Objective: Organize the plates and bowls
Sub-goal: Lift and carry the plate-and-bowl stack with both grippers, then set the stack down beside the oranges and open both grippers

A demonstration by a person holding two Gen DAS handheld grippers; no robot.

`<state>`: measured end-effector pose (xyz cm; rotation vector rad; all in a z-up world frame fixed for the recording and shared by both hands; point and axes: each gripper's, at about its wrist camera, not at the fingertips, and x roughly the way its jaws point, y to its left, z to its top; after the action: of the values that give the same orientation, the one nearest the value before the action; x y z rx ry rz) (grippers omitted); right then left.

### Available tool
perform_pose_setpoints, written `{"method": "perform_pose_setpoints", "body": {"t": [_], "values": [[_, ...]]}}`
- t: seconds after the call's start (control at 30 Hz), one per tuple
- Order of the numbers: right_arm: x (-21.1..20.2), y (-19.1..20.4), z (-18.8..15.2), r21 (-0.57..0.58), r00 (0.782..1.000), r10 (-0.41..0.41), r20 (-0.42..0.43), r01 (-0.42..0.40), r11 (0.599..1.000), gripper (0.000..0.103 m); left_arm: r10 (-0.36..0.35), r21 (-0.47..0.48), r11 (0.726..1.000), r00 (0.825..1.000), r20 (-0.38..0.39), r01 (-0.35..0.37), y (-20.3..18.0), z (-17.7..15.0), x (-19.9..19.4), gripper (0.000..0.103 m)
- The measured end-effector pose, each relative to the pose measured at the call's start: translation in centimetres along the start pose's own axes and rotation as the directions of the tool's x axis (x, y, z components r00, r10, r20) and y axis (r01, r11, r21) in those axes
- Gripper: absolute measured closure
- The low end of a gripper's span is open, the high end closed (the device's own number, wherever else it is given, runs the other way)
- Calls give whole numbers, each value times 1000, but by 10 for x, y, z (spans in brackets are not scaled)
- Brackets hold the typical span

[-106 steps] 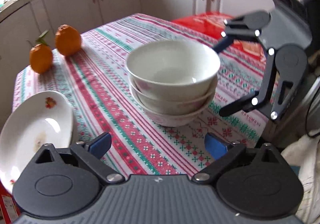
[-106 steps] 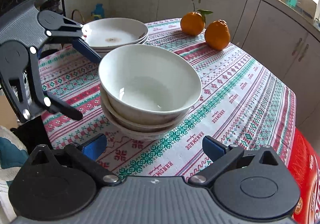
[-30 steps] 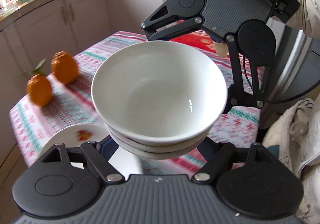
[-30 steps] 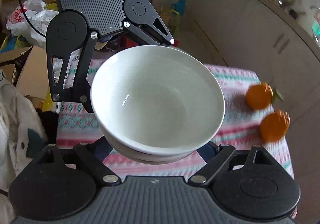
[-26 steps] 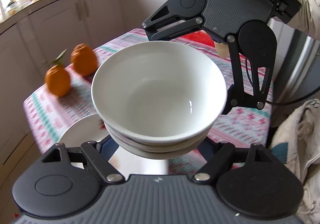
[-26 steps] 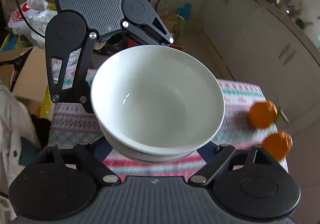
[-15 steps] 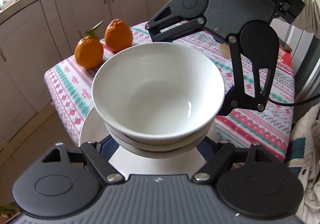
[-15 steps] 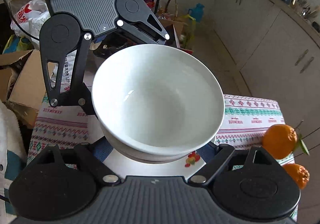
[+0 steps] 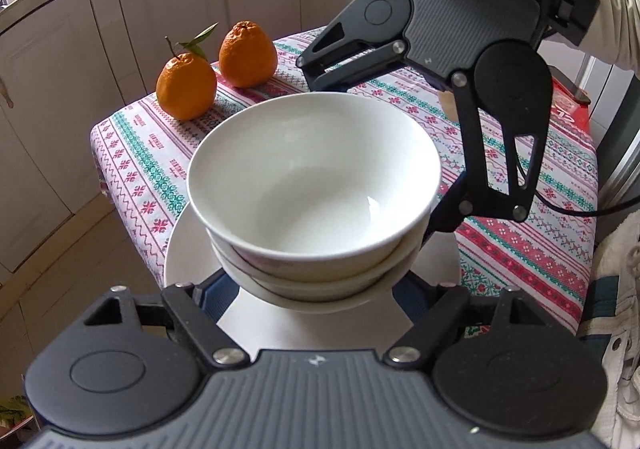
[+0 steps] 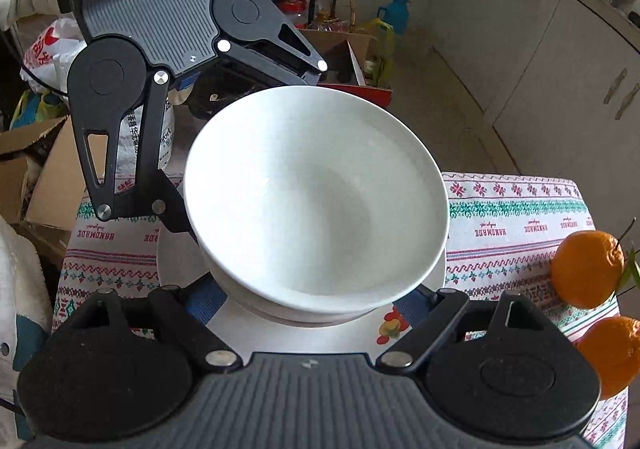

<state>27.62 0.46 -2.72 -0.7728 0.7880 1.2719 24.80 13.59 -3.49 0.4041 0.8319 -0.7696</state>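
Observation:
A stack of white bowls hangs low over a white plate at the end of the table. My left gripper is shut on the lowest bowl, a blue pad against each side. From the opposite side my right gripper clamps the same bowl. Each tool's black housing faces the other across the stack. The bowls hide the plate's middle, and I cannot tell whether the stack touches it.
Two oranges lie on the patterned tablecloth near the table's corner, close to the plate. A red box sits at the far end. Cardboard boxes and bags crowd the floor beyond the table edge; cabinets line the wall.
Both grippers closed on the bowl stack, lifted it off the cloth and carried it over the plate, sinking a little. Since half a second ago it has barely moved.

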Motion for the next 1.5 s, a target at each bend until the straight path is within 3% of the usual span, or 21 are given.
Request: {"method": "perform_pose_setpoints", "body": {"t": [0.17,0.27,0.53,0.67,0.77,0.87,0.97,1.03,1.1,1.2,1.33,1.5], "values": [[5,-3,-4,14,1000,-3,4,3,1000,12,18,6,1000,1000,19,-18,-2,-2,-1,19],[4,-3,-4,40,1000,8,15,-8,999,2,83,12,996,996,29,-84,-9,-4,-1,10],[-20,24,-14,60,997,-83,3,82,995,0,170,-45,985,984,56,-168,-34,-15,-27,8],[-39,48,-26,127,981,-191,-17,192,973,0,247,-79,968,965,92,-240,-61,-24,-49,4],[-49,68,-37,208,960,-279,-24,278,938,0,353,-118,933,927,125,-339,-87,-27,-61,2],[-59,87,-52,336,940,-341,-32,331,882,0,456,-182,886,871,183,-426,-116,-31,-69,0],[-67,108,-67,469,890,-451,-71,429,772,0,521,-307,840,823,226,-448,-140,-34,-77,1],[-72,119,-78,550,853,-512,-102,477,685,0,549,-415,801,805,224,-431,-152,-35,-83,1],[-75,129,-90,631,812,-562,-160,522,574,0,578,-496,761,784,227,-417,-164,-36,-89,1],[-92,144,-102,716,751,-632,-193,548,433,0,629,-583,688,756,180,-433,-176,-33,-96,1],[-111,169,-101,758,698,-696,-169,543,361,0,640,-628,647,756,137,-433,-188,-28,-106,1],[-130,194,-93,750,638,-756,-145,569,337,0,664,-652,618,736,134,-439,-204,-25,-122,1]]}}
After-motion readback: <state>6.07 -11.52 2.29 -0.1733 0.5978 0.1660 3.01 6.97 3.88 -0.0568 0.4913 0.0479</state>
